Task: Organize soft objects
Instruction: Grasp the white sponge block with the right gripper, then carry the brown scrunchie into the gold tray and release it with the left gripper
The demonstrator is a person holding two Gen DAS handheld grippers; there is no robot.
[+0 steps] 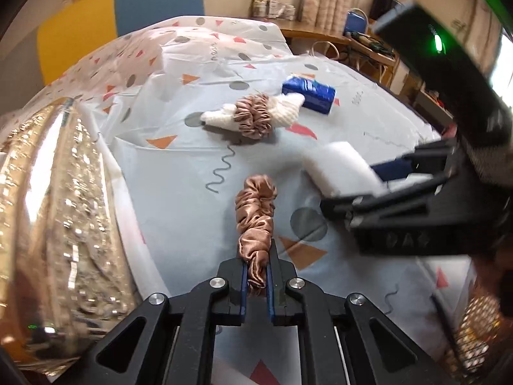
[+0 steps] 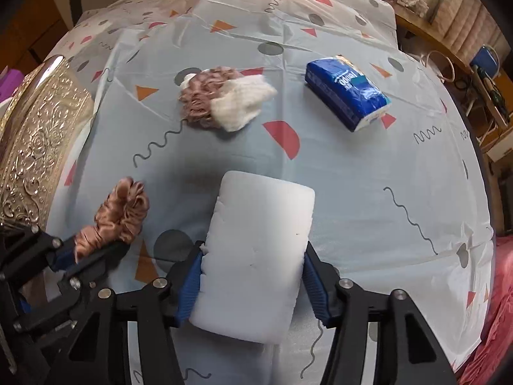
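- Holding one soft item per tool: the left gripper (image 1: 256, 276) is clamped on a satin scrunchie (image 1: 256, 215), which sticks out toward 12 o'clock in the left wrist view.
- The right gripper (image 2: 253, 284) squeezes a white sponge (image 2: 259, 256) across its width; the blue pads (image 2: 189, 288) dent its left edge.
- An embossed metal tin (image 2: 38, 141) stands at 9 o'clock in both views, just beside the scrunchie. Judged as the likely container; its opening is not visible.
- Remaining on the tablecloth (image 2: 368, 192): a second scrunchie (image 2: 202, 102) touching a white knit piece (image 2: 243, 99) at 11 o'clock in the right wrist view, and a tissue pack (image 2: 346, 93) at 1 o'clock, well apart from both.
- Procedure: deliver one item at a time. Carry the scrunchie over the tin rim first and release only when it hangs fully inside.
- Keep the sponge level and its grip light; excess pressure deforms it and it may spring out on release.
- Caution: the two tools sit near each other. Stagger their travel to avoid collision.
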